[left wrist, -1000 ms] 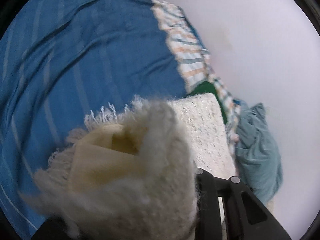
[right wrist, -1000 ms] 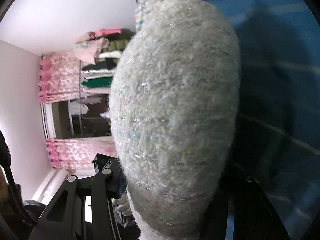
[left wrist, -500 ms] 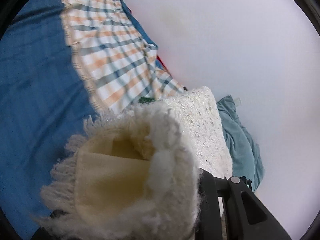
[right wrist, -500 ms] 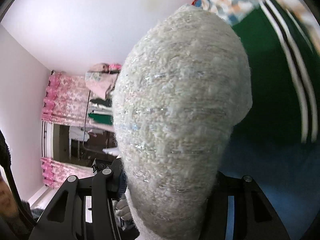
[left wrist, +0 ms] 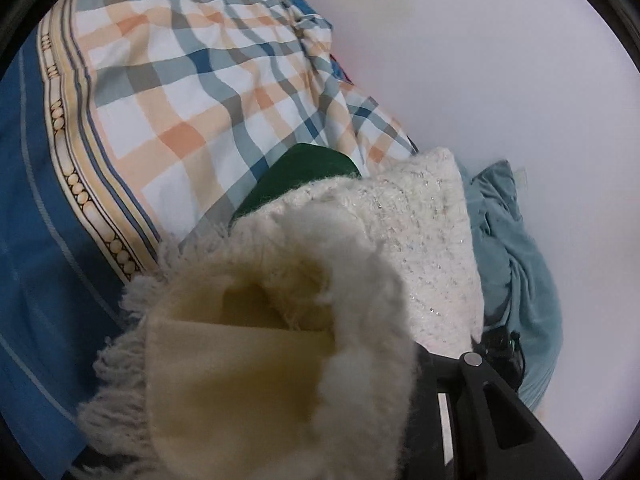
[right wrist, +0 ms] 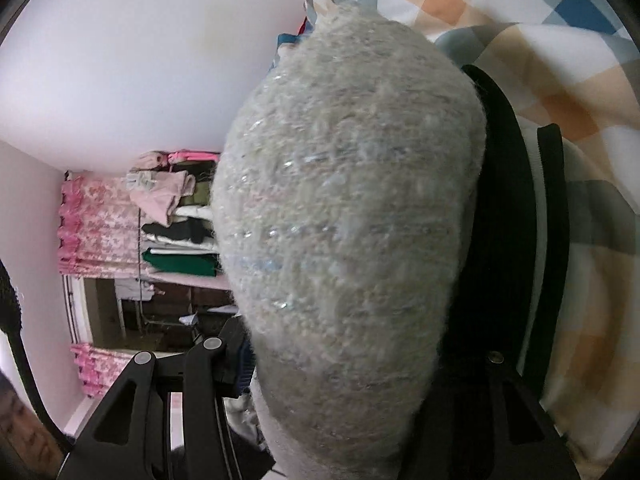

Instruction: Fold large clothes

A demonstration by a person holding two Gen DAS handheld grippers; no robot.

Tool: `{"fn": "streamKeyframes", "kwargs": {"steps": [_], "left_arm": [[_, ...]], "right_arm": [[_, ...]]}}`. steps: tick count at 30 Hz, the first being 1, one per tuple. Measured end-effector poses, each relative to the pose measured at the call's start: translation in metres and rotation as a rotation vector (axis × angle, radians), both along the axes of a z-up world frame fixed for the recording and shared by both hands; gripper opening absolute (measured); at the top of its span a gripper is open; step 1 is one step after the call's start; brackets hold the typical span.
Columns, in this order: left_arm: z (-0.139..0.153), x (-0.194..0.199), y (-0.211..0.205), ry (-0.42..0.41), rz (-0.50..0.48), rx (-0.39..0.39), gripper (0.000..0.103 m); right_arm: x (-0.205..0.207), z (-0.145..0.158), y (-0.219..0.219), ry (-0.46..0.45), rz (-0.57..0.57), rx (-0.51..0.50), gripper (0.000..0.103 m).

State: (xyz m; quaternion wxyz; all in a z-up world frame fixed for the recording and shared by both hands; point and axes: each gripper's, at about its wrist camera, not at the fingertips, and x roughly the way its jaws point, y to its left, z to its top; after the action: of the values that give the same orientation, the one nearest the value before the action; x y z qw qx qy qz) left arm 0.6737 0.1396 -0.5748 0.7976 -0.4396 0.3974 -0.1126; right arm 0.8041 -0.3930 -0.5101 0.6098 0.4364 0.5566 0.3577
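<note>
A folded cream fuzzy garment with a fringed edge [left wrist: 280, 360] fills the lower left wrist view; my left gripper [left wrist: 360, 420] is shut on it, with only its right finger [left wrist: 472, 392] showing. The same garment, greyish-white with glitter threads [right wrist: 344, 216], bulges through the middle of the right wrist view; my right gripper [right wrist: 340, 380] is shut on it, its fingers at either side. The garment is held above a checked cloth and a dark green garment with white stripes [right wrist: 516, 216], which also shows in the left wrist view [left wrist: 300, 176].
A checked orange, blue and white cloth [left wrist: 192, 92] lies over a blue striped sheet [left wrist: 28, 240]. A teal garment [left wrist: 516, 264] lies crumpled by the white wall [left wrist: 500, 60]. A shelf of folded clothes [right wrist: 176, 224] with pink curtains [right wrist: 96, 224] stands far left.
Both grippers carried the cream garment from over the blue sheet to over the checked cloth and green garment. The grips stayed shut.
</note>
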Motion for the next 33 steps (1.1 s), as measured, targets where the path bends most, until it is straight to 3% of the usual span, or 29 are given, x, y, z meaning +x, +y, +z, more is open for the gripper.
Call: {"fn": "streamKeyframes", "kwargs": {"steps": [3,7,8,9,10,11,14,18,20,24,27,33], "left_arm": [[0.006,-0.003,0.0,0.022,-0.028,0.037,0.029],[0.029,-0.005,0.0,0.1,-0.063,0.133,0.038],[0.04,-0.007,-0.004,0.12,-0.079,0.219,0.043],[0.045,-0.007,-0.008,0.134,-0.086,0.298,0.056],[0.051,-0.01,-0.013,0.154,-0.096,0.389,0.077],[0.063,-0.014,-0.02,0.167,-0.111,0.513,0.085],[0.086,-0.029,-0.036,0.158,-0.129,0.756,0.091],[0.111,-0.046,-0.053,0.141,-0.135,0.911,0.098],[0.128,-0.056,-0.066,0.14,-0.146,0.978,0.099],[0.159,-0.063,-0.074,0.114,-0.175,0.997,0.099],[0.19,-0.075,-0.081,0.088,-0.188,1.004,0.1],[0.263,-0.12,-0.093,0.048,-0.212,1.008,0.1]], "right_arm": [[-0.008,0.002,0.005,0.014,-0.003,-0.048,0.058],[-0.024,0.038,0.024,-0.002,-0.012,-0.276,0.072],[-0.029,0.049,0.027,-0.017,-0.024,-0.354,0.074],[-0.034,0.059,0.031,-0.034,-0.032,-0.434,0.08],[-0.045,0.071,0.037,-0.064,-0.041,-0.564,0.085],[-0.052,0.08,0.043,-0.088,-0.053,-0.644,0.086],[-0.082,0.105,0.064,-0.148,-0.112,-0.945,0.091],[-0.13,0.129,0.103,-0.169,-0.18,-1.215,0.091],[-0.154,0.127,0.096,-0.163,-0.208,-1.256,0.091],[-0.203,0.153,0.098,-0.136,-0.258,-1.288,0.091],[-0.243,0.194,0.098,-0.137,-0.288,-1.294,0.091],[-0.316,0.303,0.12,-0.192,-0.334,-1.325,0.091]]}}
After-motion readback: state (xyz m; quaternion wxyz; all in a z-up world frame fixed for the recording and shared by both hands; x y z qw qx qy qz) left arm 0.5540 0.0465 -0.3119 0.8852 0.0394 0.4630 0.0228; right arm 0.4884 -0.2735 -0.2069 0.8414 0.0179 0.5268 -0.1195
